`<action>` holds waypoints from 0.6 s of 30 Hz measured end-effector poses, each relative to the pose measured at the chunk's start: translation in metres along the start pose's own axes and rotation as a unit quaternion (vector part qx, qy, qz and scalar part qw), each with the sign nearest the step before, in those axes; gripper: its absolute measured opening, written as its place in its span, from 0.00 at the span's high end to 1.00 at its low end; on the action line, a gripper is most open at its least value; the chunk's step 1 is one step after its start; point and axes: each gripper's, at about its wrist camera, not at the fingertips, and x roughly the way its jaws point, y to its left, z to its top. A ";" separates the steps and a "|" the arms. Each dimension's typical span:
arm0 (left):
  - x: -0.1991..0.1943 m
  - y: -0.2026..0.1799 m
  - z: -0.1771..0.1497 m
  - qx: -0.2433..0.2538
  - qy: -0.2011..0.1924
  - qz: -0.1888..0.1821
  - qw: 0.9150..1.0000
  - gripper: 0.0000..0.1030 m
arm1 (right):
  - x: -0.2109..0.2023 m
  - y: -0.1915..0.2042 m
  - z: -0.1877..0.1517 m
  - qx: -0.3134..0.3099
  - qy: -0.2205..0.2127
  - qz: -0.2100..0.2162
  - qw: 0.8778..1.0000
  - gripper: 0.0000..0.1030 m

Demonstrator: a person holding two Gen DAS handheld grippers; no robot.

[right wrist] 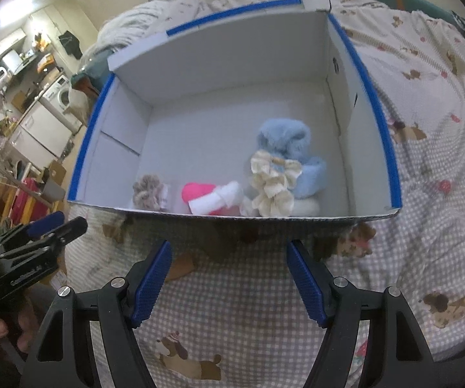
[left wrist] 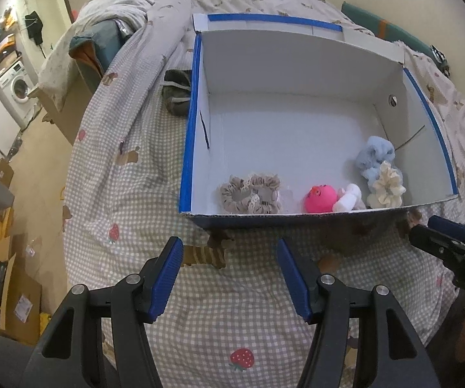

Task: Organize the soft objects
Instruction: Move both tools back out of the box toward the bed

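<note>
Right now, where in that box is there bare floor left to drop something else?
The box floor is bare across the back and left. The front edge is crowded: beige scrunchie, pink ball, white roll, cream scrunchie, blue scrunchie.

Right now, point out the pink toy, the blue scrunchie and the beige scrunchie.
pink toy (left wrist: 319,198), left wrist view, its round face
blue scrunchie (right wrist: 284,139), right wrist view, upper fluffy fold
beige scrunchie (left wrist: 250,194), left wrist view, near ring edge

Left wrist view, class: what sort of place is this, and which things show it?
Probably a small home, a studio flat: a bed with a checked quilt and rumpled duvet, with a washing machine and kitchen counter close beside it.
</note>
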 end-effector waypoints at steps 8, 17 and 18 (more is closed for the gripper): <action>0.018 -0.003 -0.008 0.005 0.038 -0.009 0.999 0.44 | 0.020 -0.009 0.006 0.028 0.028 -0.026 0.999 0.25; 0.057 -0.021 -0.026 0.020 0.117 -0.033 0.992 0.44 | 0.045 -0.014 0.004 0.044 0.071 -0.029 0.996 0.25; 0.058 -0.024 -0.026 0.020 0.116 -0.043 0.992 0.44 | 0.047 -0.013 0.005 0.043 0.072 -0.029 0.996 0.25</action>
